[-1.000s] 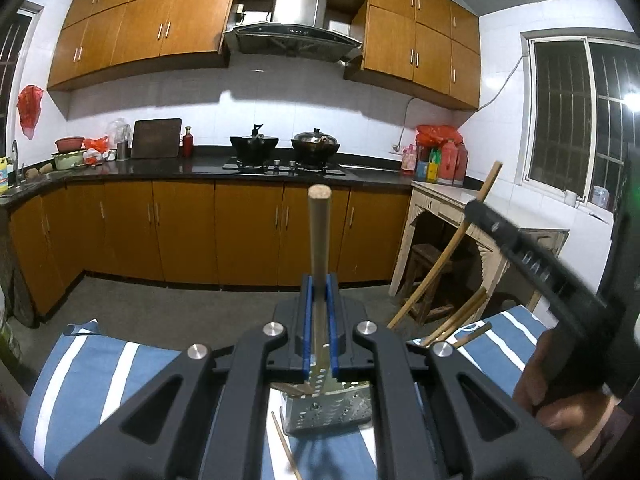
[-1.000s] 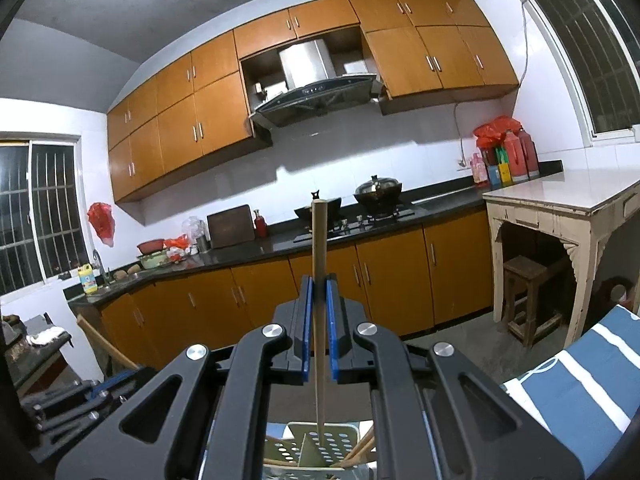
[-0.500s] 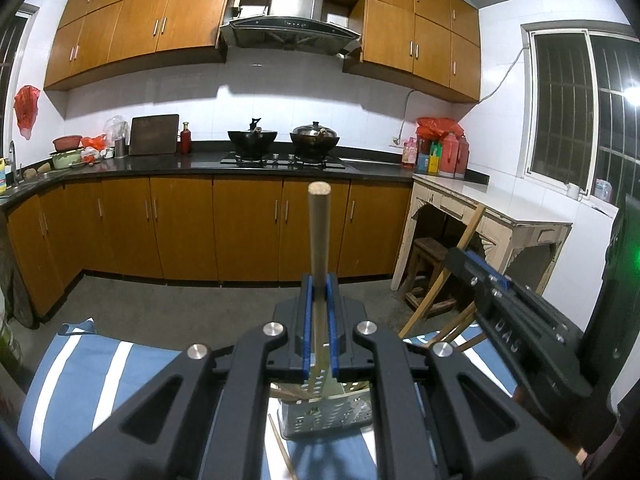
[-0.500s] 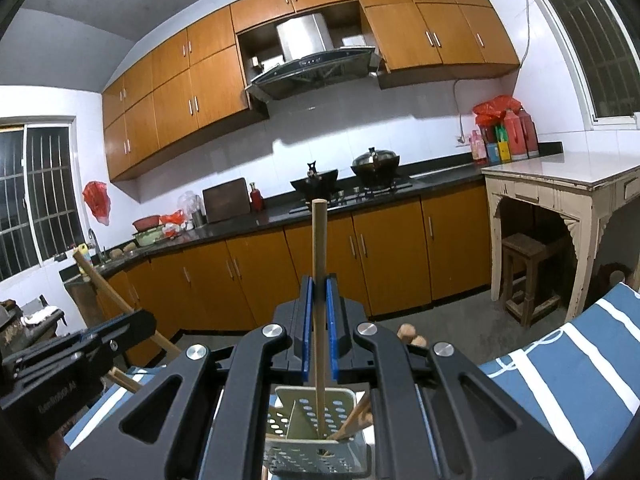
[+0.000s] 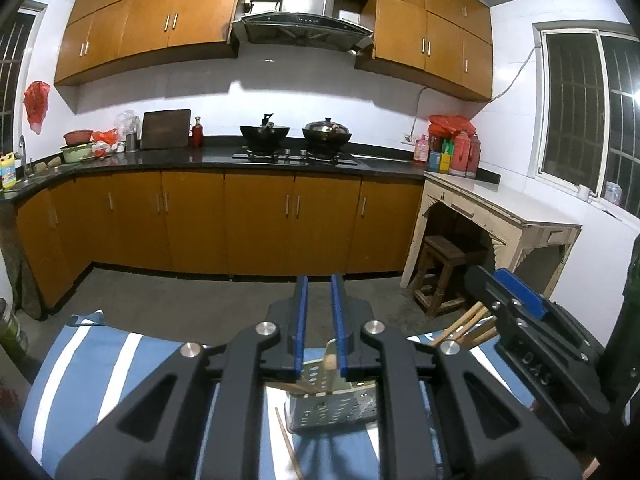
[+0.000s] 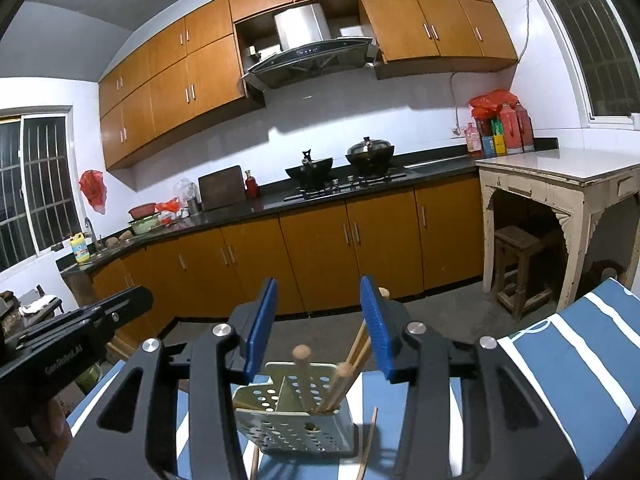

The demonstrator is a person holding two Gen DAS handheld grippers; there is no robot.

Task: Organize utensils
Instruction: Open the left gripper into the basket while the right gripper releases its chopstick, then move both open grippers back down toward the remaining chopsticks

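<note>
A perforated grey utensil holder (image 6: 296,416) stands on the blue-and-white striped cloth (image 6: 576,364) and holds several wooden chopsticks (image 6: 303,376). My right gripper (image 6: 318,320) is open and empty just above the holder. My left gripper (image 5: 319,320) is open, its jaws a small gap apart, above the same holder (image 5: 332,408), where one chopstick end (image 5: 330,360) shows between the fingers. The right gripper (image 5: 516,312) shows at the right of the left wrist view.
Loose chopsticks lie on the cloth beside the holder (image 6: 368,444), (image 5: 288,446). Behind are kitchen cabinets (image 5: 256,224), a stove with two pots (image 5: 296,136), a white side table (image 5: 500,216) and a wooden stool (image 5: 444,276).
Both grippers opened and let go of their chopsticks, which dropped into the holder. Both grippers came lower toward the holder.
</note>
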